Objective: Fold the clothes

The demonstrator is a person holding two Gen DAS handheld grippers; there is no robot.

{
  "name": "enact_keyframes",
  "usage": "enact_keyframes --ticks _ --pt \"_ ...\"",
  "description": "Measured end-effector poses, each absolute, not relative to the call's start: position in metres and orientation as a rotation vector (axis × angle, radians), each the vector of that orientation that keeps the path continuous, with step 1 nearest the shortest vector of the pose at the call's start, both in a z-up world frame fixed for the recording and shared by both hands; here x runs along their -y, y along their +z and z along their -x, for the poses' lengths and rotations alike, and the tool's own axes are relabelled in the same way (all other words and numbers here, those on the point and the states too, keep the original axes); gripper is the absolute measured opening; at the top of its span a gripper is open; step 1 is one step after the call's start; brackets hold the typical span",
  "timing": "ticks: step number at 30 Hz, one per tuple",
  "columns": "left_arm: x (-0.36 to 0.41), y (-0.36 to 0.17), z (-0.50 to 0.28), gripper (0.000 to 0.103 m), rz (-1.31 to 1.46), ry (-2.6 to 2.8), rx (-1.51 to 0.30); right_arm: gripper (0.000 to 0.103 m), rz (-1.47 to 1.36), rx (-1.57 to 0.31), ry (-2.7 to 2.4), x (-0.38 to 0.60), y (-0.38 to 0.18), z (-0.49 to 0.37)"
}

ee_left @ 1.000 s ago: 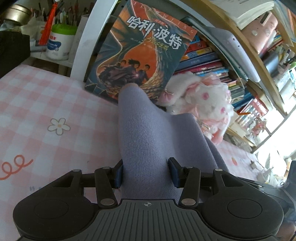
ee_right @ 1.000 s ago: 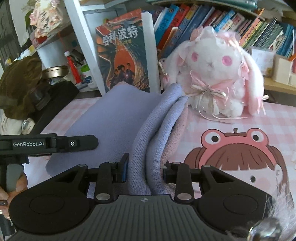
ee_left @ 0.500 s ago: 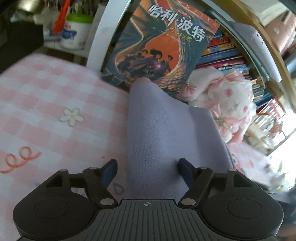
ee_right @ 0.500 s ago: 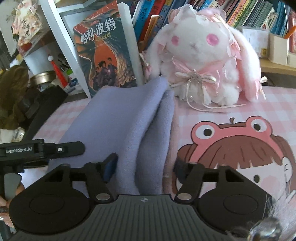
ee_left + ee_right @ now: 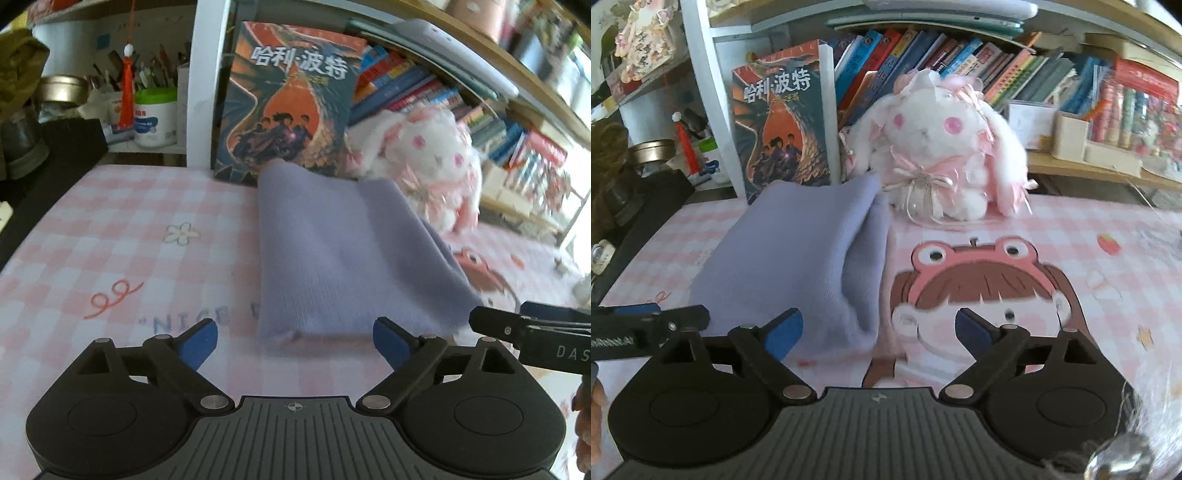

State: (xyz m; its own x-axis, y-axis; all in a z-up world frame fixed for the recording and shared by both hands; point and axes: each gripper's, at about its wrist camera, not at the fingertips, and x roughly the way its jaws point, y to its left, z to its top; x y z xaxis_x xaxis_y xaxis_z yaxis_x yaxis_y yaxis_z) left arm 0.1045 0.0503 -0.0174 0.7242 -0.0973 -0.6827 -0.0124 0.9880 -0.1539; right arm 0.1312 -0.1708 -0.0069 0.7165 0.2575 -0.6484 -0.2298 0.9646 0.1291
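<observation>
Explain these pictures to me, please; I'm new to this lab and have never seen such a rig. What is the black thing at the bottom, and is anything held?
There is no robot arm here. A person holds one hand-held set of tongs in each hand, and each carries a wide-angle camera looking forward along its two fingers. So the black shape at the bottom is the tool itself: the left tongs in one picture, the right tongs in the other. Both stand open and hold nothing. In front of them a folded lilac garment lies on a pink checked mat. Behind it, a book stands upright and a white plush rabbit sits before shelves of books.
</observation>
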Motion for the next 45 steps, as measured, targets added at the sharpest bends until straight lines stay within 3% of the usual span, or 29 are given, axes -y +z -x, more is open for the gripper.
enact_keyframes --ticks 8,12,30,45 --pt "-0.046 -0.012 -0.07 0.094 0.13 0.004 -0.754 0.099 0.033 -0.684 0.205 0.157 -0.004 -0.084" --pt "-0.045 -0.013 -0.052 0.1 0.135 0.018 -0.756 0.103 0.028 -0.669 0.187 0.15 -0.005 -0.063" --pt "-0.037 -0.011 -0.031 0.102 -0.078 0.047 -0.726 0.103 -0.01 -0.687 0.082 0.143 -0.016 -0.029" --pt "-0.035 -0.014 -0.032 0.102 -0.06 0.024 -0.748 0.103 -0.004 -0.708 0.105 0.145 -0.019 -0.033"
